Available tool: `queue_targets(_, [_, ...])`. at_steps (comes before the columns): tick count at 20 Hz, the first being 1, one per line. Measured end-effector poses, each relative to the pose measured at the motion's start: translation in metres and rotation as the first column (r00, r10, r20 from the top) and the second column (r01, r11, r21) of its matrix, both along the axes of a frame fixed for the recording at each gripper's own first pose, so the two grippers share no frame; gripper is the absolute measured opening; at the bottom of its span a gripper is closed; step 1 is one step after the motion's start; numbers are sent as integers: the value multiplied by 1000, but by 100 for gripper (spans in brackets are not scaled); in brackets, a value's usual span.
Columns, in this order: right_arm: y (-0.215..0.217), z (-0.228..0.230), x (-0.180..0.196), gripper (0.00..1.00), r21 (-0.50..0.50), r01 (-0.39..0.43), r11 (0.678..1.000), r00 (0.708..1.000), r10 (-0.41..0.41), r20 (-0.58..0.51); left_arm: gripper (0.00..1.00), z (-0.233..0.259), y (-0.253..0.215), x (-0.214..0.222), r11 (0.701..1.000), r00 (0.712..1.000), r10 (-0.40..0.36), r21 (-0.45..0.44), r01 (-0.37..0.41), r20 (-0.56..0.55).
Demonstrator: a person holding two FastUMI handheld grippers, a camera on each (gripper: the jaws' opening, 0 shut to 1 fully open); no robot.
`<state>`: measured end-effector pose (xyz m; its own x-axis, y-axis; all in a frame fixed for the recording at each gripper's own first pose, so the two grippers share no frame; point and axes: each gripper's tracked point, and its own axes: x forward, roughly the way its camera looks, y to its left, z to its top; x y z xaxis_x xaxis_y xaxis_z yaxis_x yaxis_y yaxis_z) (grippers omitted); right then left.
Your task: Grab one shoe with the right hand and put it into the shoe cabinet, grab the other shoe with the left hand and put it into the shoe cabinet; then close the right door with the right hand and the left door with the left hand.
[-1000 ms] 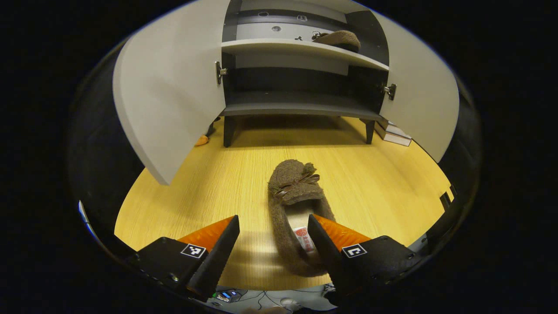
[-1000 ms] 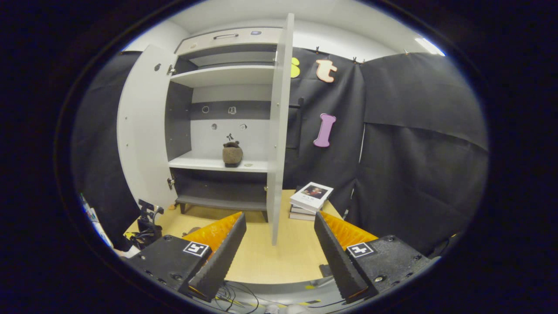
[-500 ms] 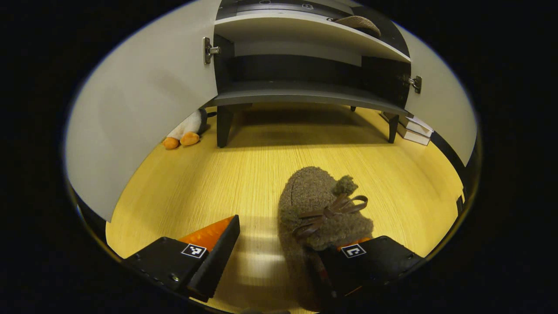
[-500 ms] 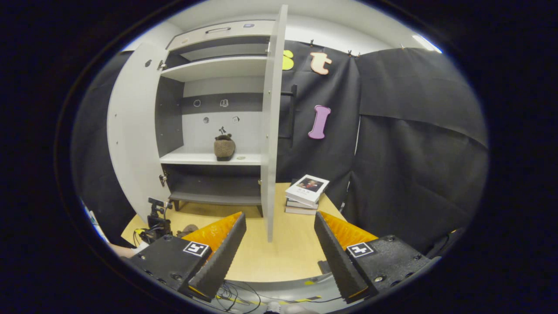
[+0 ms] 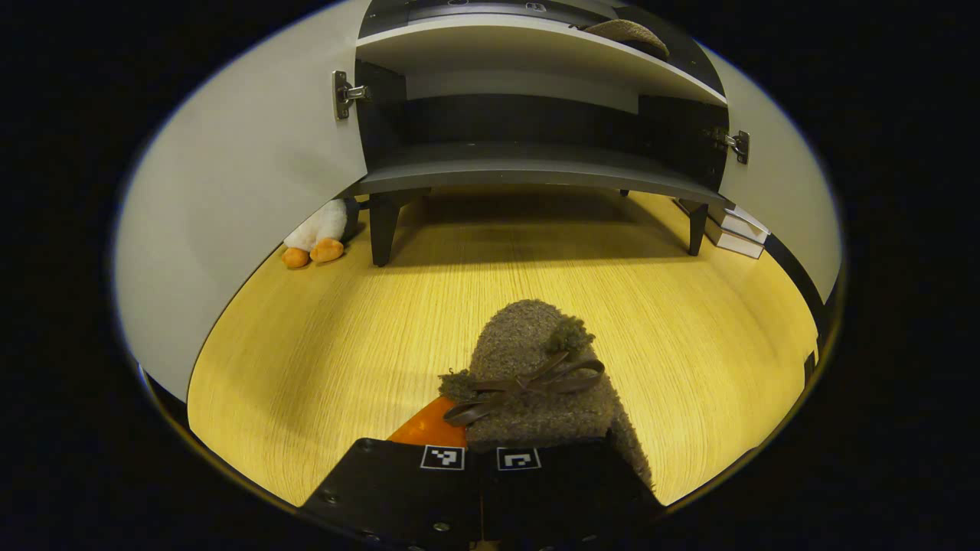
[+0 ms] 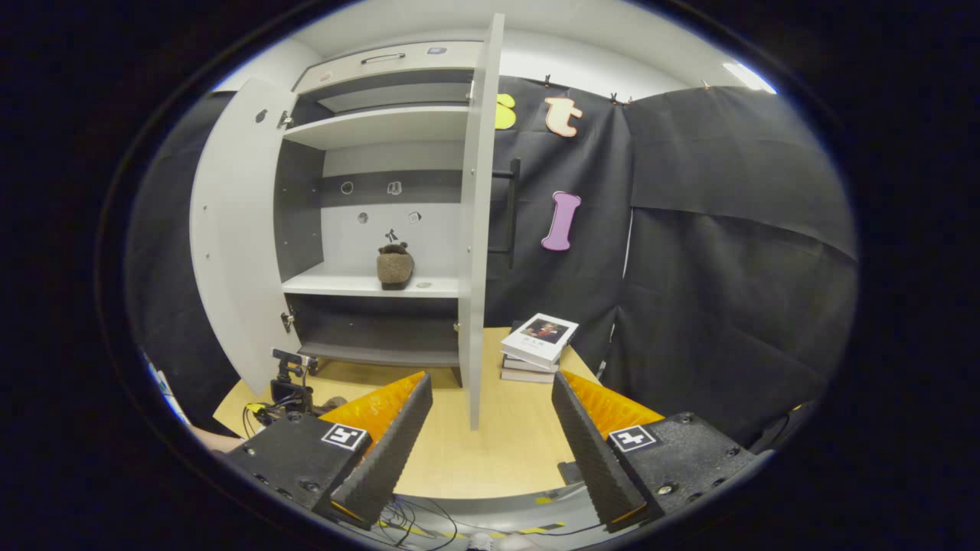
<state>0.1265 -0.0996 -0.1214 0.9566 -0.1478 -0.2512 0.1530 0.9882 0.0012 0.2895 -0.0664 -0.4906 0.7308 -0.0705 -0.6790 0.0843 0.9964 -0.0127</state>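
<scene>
Gripping the second slipper (image 5: 528,367) at its collar, our left gripper (image 5: 481,451) has jaws clamped for lifting; right gripper (image 6: 490,428) idles, jaws wide, empty, facing the right door (image 6: 476,229).

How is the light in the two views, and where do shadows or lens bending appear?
Left gripper view: warm light, dark shadow under the shoe cabinet, doors bowed by fisheye; shoe sharp. Right gripper view: even, cooler light, right door nearly straight, tongs sharp.
</scene>
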Motion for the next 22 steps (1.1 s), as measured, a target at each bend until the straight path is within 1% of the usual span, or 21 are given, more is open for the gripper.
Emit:
queue_targets(3, [3,7,-5,100,9,-5,1000,1000,5,24,1,38,-1,-5,1000,999,-21,21,20,47])
queue_targets(7, [8,16,-11,100,18,-10,1000,998,9,60,1,114,-1,-1,1000,992,-18,16,16,126])
queue_targets(9, [11,17,-14,100,25,-16,1000,998,14,69,1,160,0,8,1000,983,-14,22,10,184])
queue_targets(12, [12,21,-17,100,32,-24,999,996,21,87,1,233,-7,26,1000,960,-6,7,5,278])
queue_targets(14, [12,23,-17,100,40,-28,999,995,24,99,1,277,-12,47,1000,943,-3,-6,5,333])
queue_targets(16, [11,26,-15,100,52,-34,998,993,28,111,1,315,-13,73,1000,923,5,2,-6,385])
queue_targets(18, [10,30,-13,100,60,-40,997,992,33,122,1,344,-11,103,1000,904,17,9,-23,427])
queue_targets(19, [7,31,-11,100,62,-39,997,991,31,128,1,359,-13,116,1000,898,28,1,-31,439])
queue_targets(21, [0,33,-9,100,68,-37,997,990,27,137,1,375,-11,144,998,894,51,-3,-55,446])
queue_targets(22, [-4,33,-8,100,72,-33,997,990,23,138,1,383,-10,160,998,889,55,8,-65,455])
